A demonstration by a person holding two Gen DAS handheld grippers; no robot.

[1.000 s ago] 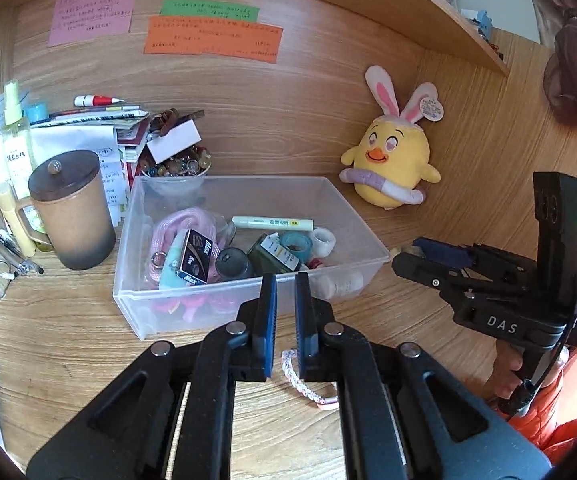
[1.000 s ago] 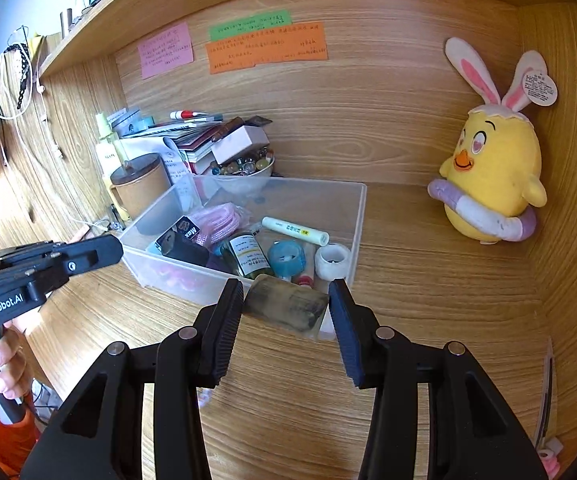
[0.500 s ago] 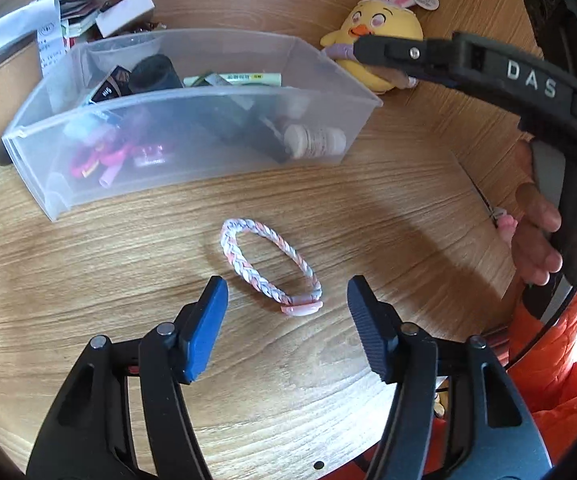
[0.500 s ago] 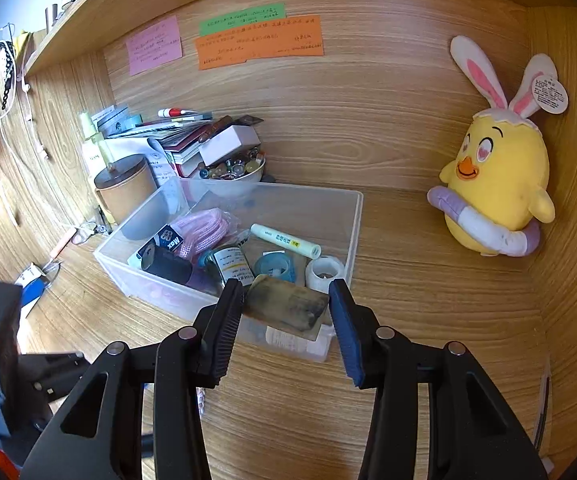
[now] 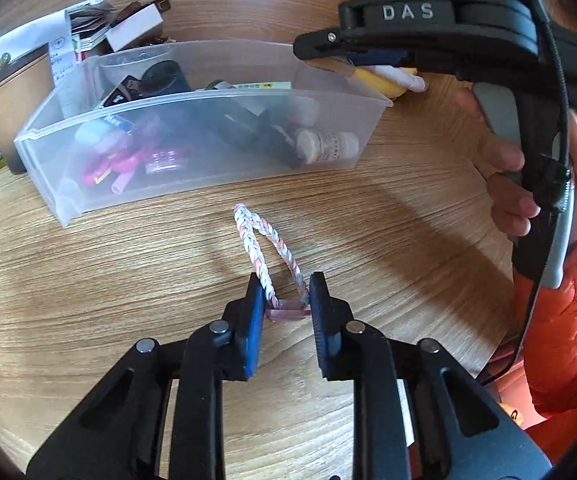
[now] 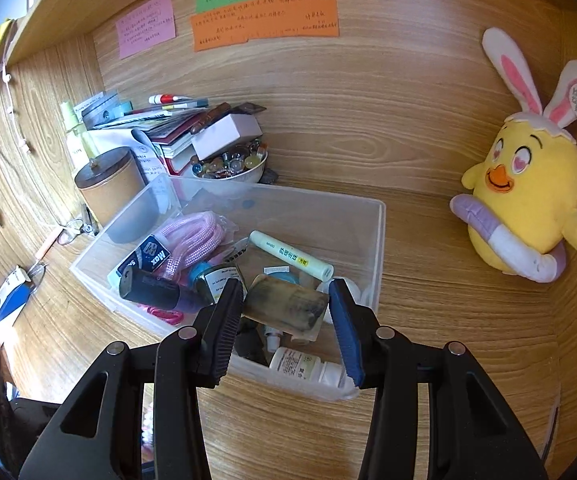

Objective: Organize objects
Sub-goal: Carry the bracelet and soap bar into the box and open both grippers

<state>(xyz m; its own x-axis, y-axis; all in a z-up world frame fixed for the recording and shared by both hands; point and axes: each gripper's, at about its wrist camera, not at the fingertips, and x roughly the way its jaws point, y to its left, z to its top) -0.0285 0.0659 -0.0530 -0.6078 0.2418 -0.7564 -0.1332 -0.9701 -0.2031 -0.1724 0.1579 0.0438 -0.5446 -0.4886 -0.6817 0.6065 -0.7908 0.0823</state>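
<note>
A braided pink and white bracelet [image 5: 266,254] lies on the wooden desk in front of a clear plastic bin [image 5: 208,178]. My left gripper [image 5: 284,304] is low on the desk with its jaws narrowed around the bracelet's clasp end, squeezing the loop long and thin. My right gripper [image 6: 286,306] is shut on a dark brown and tan block [image 6: 284,306] and holds it over the near part of the bin [image 6: 380,240]. The bin holds a pink cord, a green tube, tape rolls, bottles and small boxes. The right gripper also shows in the left wrist view [image 5: 428,36].
A yellow bunny-eared plush [image 6: 524,196] sits at the right wall. A lidded brown cup [image 6: 108,188], stacked books and a bowl of marbles [image 6: 230,166] stand behind the bin. Sticky notes hang on the back wall. The desk's front edge is close behind my left gripper.
My left gripper opened, tilted down and dropped to the desk, then closed in on the bracelet's clasp end. My right gripper carried the block forward over the bin.
</note>
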